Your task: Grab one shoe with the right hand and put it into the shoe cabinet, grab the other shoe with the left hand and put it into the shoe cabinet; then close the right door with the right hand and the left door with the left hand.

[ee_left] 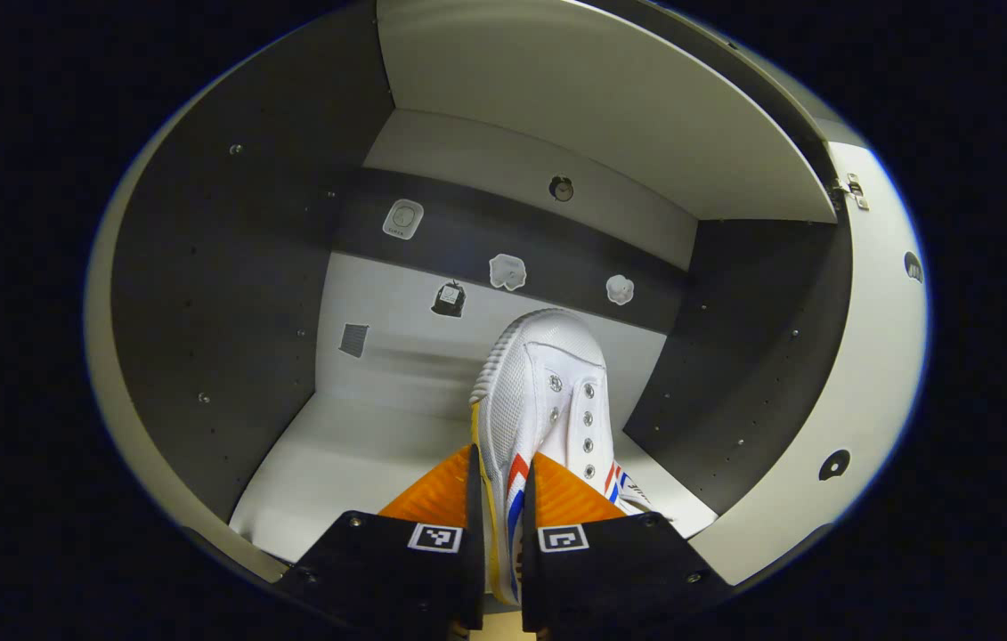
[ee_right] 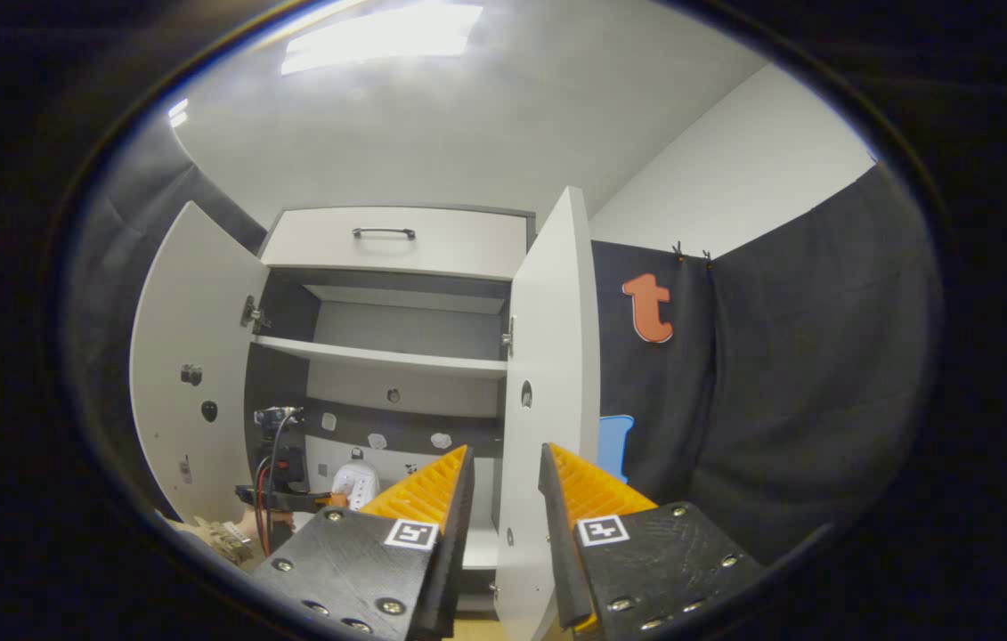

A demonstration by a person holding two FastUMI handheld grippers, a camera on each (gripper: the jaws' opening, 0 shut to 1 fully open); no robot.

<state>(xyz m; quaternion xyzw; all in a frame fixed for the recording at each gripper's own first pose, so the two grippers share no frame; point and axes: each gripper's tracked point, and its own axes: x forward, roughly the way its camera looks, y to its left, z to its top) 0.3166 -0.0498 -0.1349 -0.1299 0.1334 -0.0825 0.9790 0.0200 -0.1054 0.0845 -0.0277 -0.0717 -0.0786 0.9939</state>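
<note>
In the left gripper view, the left gripper (ee_left: 500, 499) is closed on the side wall of a white shoe (ee_left: 548, 392), both fingers pressing it, toe pointing to the back wall of the cabinet (ee_left: 227, 294). The shoe seems low over the bottom shelf (ee_left: 352, 436), nearer its right edge; I would set the sole flat before letting go. In the right gripper view, the right gripper (ee_right: 503, 499) has a narrow gap and holds nothing, and it waits just in front of the open right door (ee_right: 548, 374).
</note>
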